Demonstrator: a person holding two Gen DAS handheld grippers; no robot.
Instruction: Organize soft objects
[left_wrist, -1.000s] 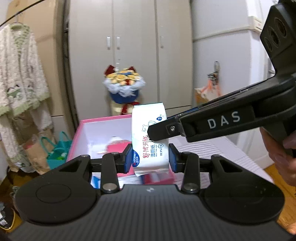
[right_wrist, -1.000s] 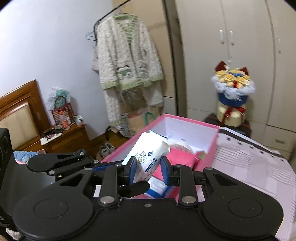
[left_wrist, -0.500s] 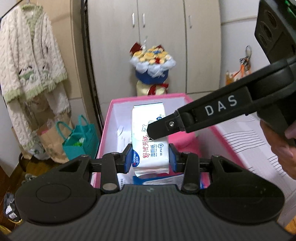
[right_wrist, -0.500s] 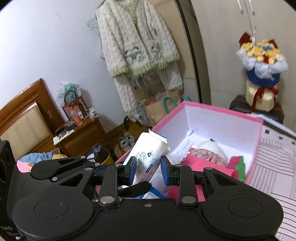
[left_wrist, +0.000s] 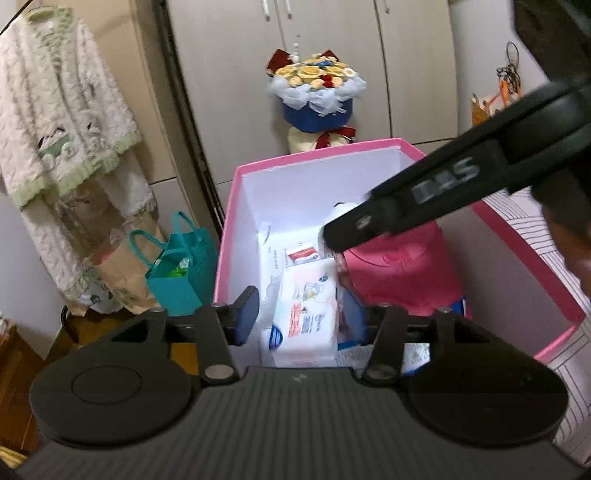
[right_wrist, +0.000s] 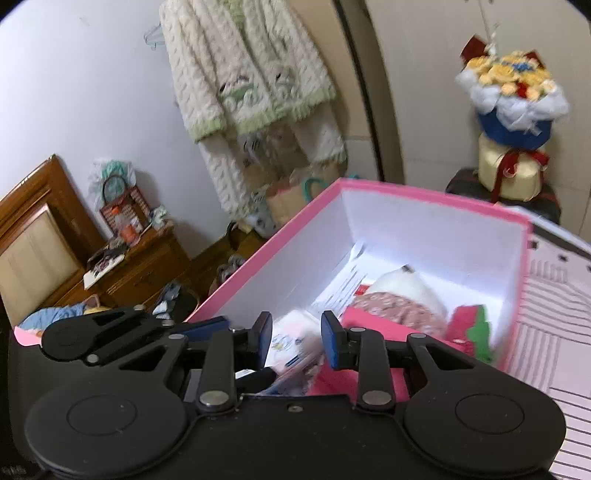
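Note:
The white wet-wipes pack (left_wrist: 308, 308) lies flat inside the pink box (left_wrist: 317, 155), on other packs, beside a folded pink cloth (left_wrist: 397, 271). My left gripper (left_wrist: 301, 317) is open above the box's near left corner, with the pack below its jaws. My right gripper (right_wrist: 295, 338) is open and empty over the box (right_wrist: 424, 195); the pack (right_wrist: 291, 341) shows blurred beneath it. The right gripper's finger (left_wrist: 417, 205) crosses the left wrist view above the box.
In the box lie a floral-dressed white soft toy (right_wrist: 402, 299) and a red-green item (right_wrist: 472, 326). A flower bouquet (left_wrist: 316, 92) stands behind, a teal bag (left_wrist: 177, 273) and hanging cardigan (right_wrist: 251, 74) to the left, a striped bed cover (right_wrist: 554, 332) to the right.
Both grippers have opened and let go of the wipes pack. It has dropped from upright between the jaws to flat inside the box. Both cameras have tilted downward.

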